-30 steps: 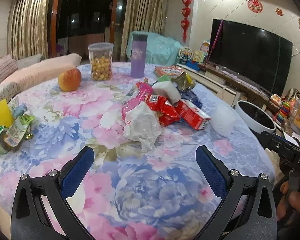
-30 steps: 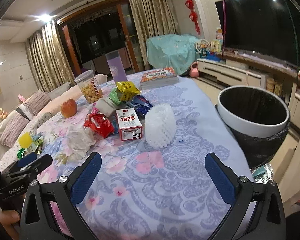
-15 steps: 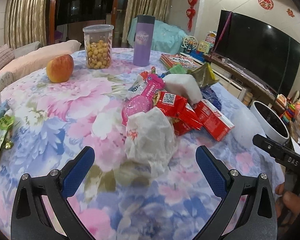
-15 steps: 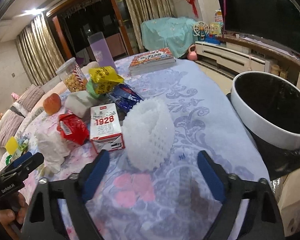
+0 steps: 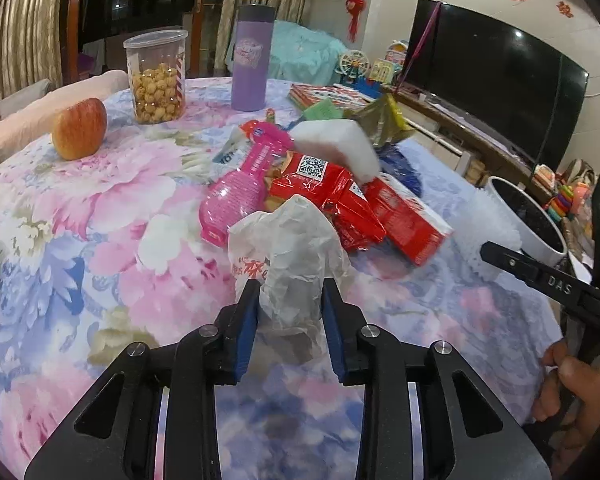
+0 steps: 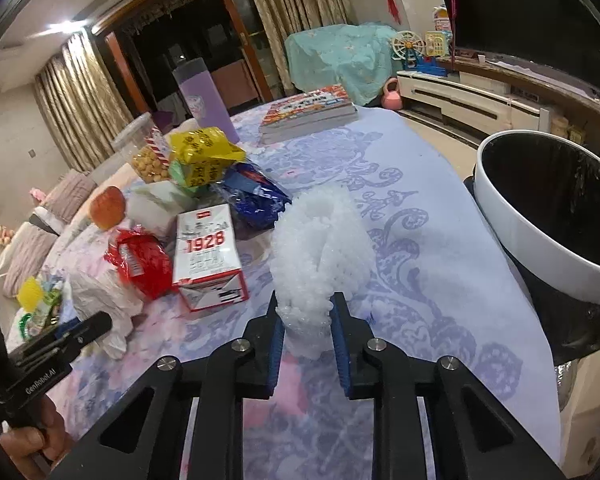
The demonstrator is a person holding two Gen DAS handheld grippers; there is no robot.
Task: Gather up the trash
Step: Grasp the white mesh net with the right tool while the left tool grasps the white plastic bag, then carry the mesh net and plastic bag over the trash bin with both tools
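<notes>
A crumpled white plastic bag (image 5: 288,248) lies at the near edge of a trash pile on the floral table (image 5: 100,240). My left gripper (image 5: 288,300) is shut on the bag's lower end. The white foam fruit net (image 6: 320,248) stands near the table's right side, and my right gripper (image 6: 306,316) is shut on its near end. Behind them lie a red snack wrapper (image 5: 328,196), a red-and-white 1928 carton (image 6: 210,260), a pink spray bottle (image 5: 240,188), a white foam block (image 5: 340,148), a yellow packet (image 6: 204,152) and a blue wrapper (image 6: 256,192). The white-rimmed bin (image 6: 548,216) with a black liner stands off the table's right edge.
An apple (image 5: 80,128), a jar of snacks (image 5: 156,76), a purple flask (image 5: 252,56) and a stack of books (image 6: 308,114) stand at the far side. More wrappers (image 6: 40,304) lie at the left edge. A TV (image 5: 496,84) fills the right wall.
Both grippers moved forward and went from wide open to shut, the left onto the white plastic bag, the right onto the foam net.
</notes>
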